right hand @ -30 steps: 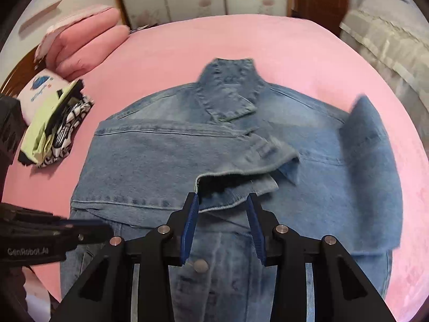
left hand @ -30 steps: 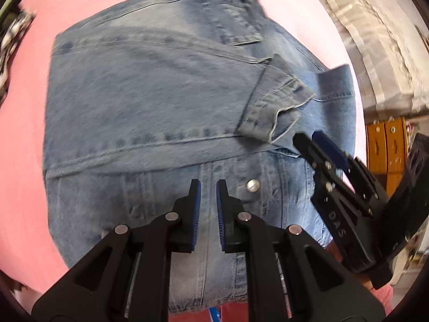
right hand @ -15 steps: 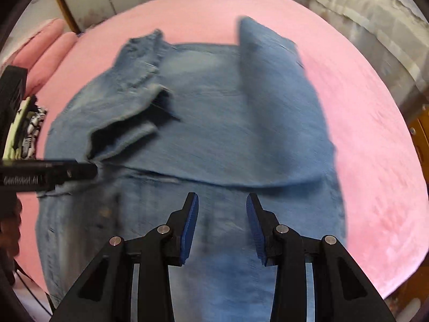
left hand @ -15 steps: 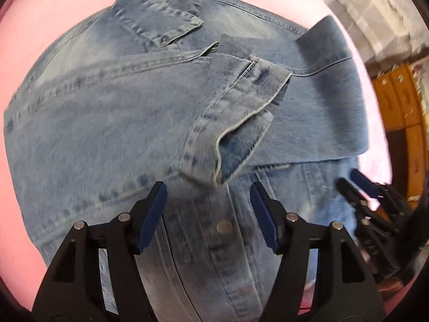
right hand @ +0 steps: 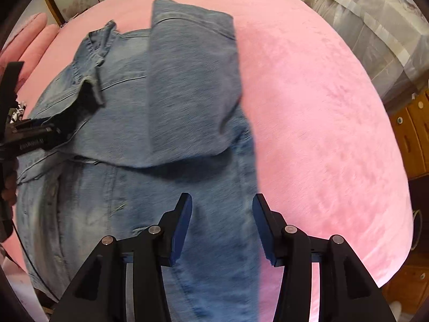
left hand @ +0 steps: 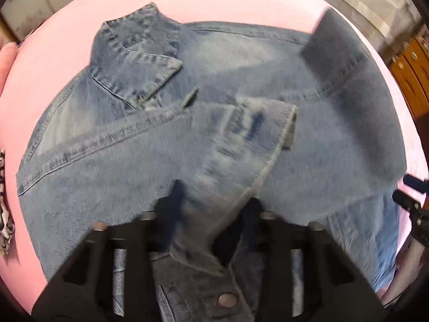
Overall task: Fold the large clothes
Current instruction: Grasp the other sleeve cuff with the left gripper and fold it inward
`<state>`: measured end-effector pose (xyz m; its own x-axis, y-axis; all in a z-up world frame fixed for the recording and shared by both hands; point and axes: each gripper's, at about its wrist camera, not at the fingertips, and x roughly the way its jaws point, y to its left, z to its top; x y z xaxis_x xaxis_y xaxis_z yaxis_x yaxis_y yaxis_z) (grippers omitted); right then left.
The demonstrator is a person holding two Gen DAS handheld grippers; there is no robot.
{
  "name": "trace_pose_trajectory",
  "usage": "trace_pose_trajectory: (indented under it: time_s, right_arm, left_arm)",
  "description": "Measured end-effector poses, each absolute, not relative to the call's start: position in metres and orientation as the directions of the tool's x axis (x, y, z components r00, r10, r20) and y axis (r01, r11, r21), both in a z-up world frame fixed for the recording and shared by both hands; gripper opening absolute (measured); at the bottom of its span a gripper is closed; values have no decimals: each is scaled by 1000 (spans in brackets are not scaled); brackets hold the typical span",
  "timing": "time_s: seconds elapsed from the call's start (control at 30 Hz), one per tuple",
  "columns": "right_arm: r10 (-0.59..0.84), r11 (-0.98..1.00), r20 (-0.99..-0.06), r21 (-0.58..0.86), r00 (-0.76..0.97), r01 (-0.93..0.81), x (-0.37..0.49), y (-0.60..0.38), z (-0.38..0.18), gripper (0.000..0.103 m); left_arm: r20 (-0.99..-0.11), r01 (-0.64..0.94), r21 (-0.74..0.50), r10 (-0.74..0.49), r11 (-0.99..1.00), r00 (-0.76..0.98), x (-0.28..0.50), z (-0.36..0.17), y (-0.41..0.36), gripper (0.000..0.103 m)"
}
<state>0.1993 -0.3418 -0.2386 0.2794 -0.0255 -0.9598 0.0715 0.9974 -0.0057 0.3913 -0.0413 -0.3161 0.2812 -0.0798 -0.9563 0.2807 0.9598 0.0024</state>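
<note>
Denim jacket [left hand: 166, 161] on pink bedspread [right hand: 321, 107], left gripper [right hand: 29, 139] lettering blurred, perhaps unreadable

the only lettering in view is a short line of pale print on the side of the left gripper [right hand: 32, 134], seen at the left edge of the right wrist view; it is too smeared by blur to read. the denim jacket [left hand: 187, 147] shows a metal button but no legible label or brand; the pink bedcover [right hand: 321, 107] and the wooden drawers [right hand: 413, 131] at the right edge carry no text.
</note>
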Motion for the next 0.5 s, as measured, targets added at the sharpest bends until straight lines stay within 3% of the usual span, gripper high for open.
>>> trace_pose_trajectory:
  time_s: [0.03, 0.13, 0.5]
  right_arm:
    - [-21, 998, -960, -2, 280, 71, 202, -347, -239, 49]
    - [-9, 999, -960, 4, 281, 48, 211, -356, -242, 49]
    - [-13, 983, -956, -66, 292, -172, 221, -351, -248, 50]
  left_arm:
    - [-958, 266, 10, -67, 964, 279, 396, -315, -43, 12]
    - [-957, 218, 2, -62, 976, 284, 409, -306, -41, 4]
    - [-869, -68, -157, -105, 985, 484, 444, -206, 34, 2]
